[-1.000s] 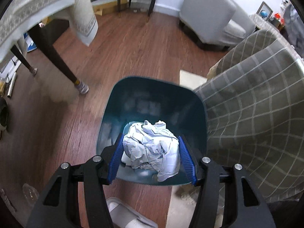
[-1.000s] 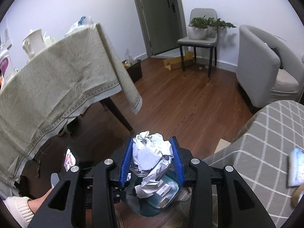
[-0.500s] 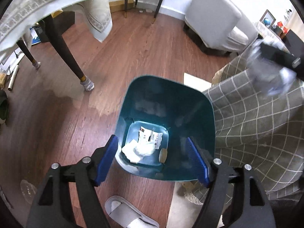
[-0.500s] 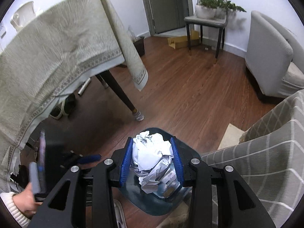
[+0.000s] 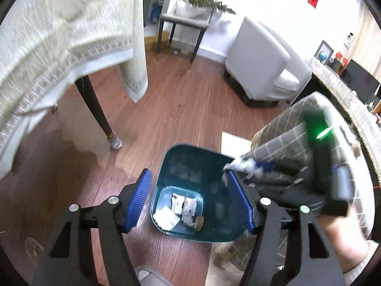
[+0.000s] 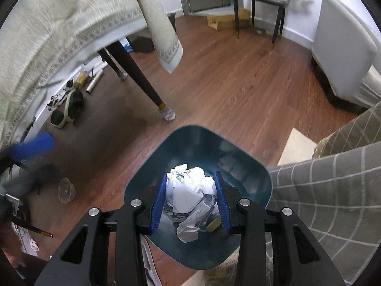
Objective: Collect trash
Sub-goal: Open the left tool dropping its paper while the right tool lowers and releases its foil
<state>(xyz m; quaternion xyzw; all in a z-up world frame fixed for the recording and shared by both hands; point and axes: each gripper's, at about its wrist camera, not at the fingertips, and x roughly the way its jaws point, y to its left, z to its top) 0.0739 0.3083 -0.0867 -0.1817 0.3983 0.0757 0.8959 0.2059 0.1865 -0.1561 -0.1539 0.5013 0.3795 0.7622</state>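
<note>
A teal bin (image 5: 190, 147) stands on the wood floor with paper scraps (image 5: 183, 211) lying in its bottom. My left gripper (image 5: 187, 174) hangs above the bin, its jaws closing with nothing between them. The right gripper (image 6: 190, 175) is shut on a crumpled white paper ball (image 6: 190, 195), held just over the bin's mouth (image 6: 197, 138). In the left wrist view that gripper and its paper (image 5: 240, 164) show as a blur at the bin's right rim. One blue pad (image 6: 35, 145) of the left gripper blurs at the left edge of the right wrist view.
A table under a cream cloth (image 5: 59, 35) stands to the left, its dark leg (image 5: 95, 109) near the bin. A grey checked cover (image 6: 333, 178) lies right of the bin. A white armchair (image 5: 259, 71) stands behind. A clear cup (image 6: 66, 189) and shoes (image 6: 71, 107) lie on the floor.
The left gripper let go of its paper wad, which fell into the bin, then rose. The right gripper came down with its paper ball to the bin's mouth.
</note>
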